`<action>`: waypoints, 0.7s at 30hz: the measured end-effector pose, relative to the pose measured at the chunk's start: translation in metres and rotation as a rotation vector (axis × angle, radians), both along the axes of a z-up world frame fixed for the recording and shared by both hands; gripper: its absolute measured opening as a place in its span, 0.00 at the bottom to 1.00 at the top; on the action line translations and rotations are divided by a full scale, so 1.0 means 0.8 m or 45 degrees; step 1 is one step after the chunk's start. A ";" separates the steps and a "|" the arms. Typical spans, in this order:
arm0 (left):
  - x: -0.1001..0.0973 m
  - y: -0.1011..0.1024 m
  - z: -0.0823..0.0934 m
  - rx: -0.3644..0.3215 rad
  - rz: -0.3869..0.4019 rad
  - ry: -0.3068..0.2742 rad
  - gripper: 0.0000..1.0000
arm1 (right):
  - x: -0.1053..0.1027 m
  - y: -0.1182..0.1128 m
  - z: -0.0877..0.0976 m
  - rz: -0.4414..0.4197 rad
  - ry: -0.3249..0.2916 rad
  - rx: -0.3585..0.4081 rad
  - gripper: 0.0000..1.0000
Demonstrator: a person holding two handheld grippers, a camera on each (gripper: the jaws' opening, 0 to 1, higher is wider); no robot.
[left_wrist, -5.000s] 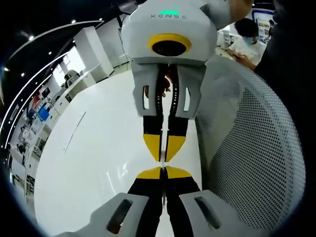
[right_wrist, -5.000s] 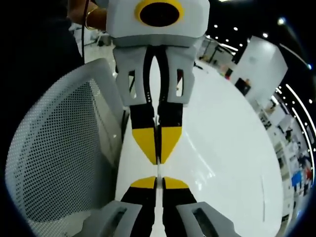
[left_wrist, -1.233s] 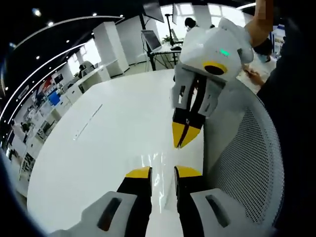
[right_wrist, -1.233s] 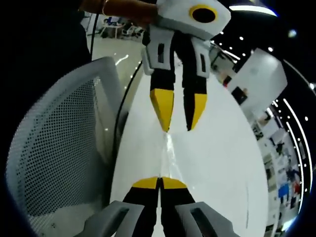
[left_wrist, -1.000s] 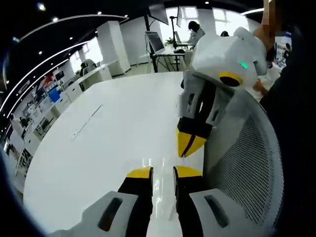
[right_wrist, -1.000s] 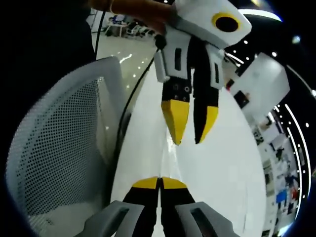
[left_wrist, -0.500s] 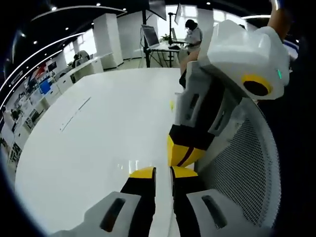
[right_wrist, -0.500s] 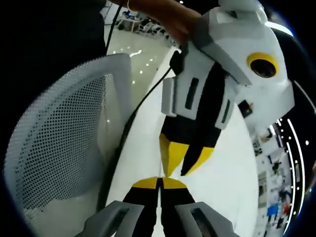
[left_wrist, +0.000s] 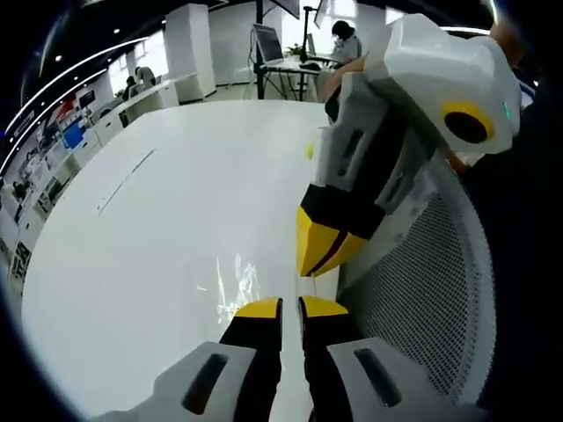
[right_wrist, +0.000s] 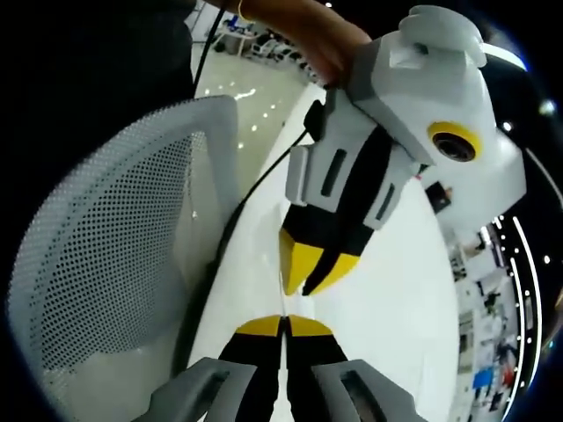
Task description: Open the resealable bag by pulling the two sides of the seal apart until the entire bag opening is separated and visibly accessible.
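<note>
The resealable bag (left_wrist: 230, 280) is clear film and hard to make out: in the left gripper view it shows as a patch of glints and creases lying on the white counter (left_wrist: 123, 255), just ahead of the left tongs (left_wrist: 290, 308) and a little to their left side. Its seal cannot be picked out, so I cannot say whether the mouth is parted or not

The left tongs stand with a thin slit between their yellow tips; whether any film is pinched in that slit I cannot tell. The right tongs (right_wrist: 283, 327) have their yellow tips pressed together with no gap to see, and nothing can be made out between them. Each pair points at the other, tips near one another over the counter edge, which fits a two-sided pull: one wall of the seal for each pair, drawn apart. With the film lying off to the side of the tips, my judgement is that a fresh hold on the seal is needed before any pulling

Beyond the tongs, a white mesh chair back (left_wrist: 413, 290) stands against the counter edge, a black cable (right_wrist: 230, 230) runs down between chair and counter, and a hand (right_wrist: 308, 35) holds the left tool from behind
</note>
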State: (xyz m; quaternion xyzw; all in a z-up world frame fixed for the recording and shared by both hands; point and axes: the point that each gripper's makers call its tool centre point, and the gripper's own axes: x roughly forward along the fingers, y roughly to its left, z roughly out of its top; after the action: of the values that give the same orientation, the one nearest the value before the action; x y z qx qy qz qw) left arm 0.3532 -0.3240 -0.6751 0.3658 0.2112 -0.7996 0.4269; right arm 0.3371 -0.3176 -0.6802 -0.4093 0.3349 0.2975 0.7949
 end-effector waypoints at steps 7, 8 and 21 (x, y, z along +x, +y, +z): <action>0.011 0.015 -0.022 0.099 -0.036 -0.133 0.00 | 0.000 0.000 0.001 -0.001 -0.001 -0.003 0.00; 0.011 0.015 -0.023 0.097 -0.027 -0.126 0.00 | 0.000 -0.001 0.000 -0.001 0.000 -0.006 0.00; 0.028 -0.009 0.003 -0.038 0.156 -0.072 0.00 | 0.004 -0.003 0.003 -0.065 -0.022 0.046 0.00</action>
State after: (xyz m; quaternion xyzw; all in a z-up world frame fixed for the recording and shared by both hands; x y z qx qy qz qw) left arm 0.3759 -0.3315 -0.6728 0.3683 0.2091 -0.7644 0.4862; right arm 0.3405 -0.3196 -0.6775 -0.3887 0.3329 0.2795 0.8124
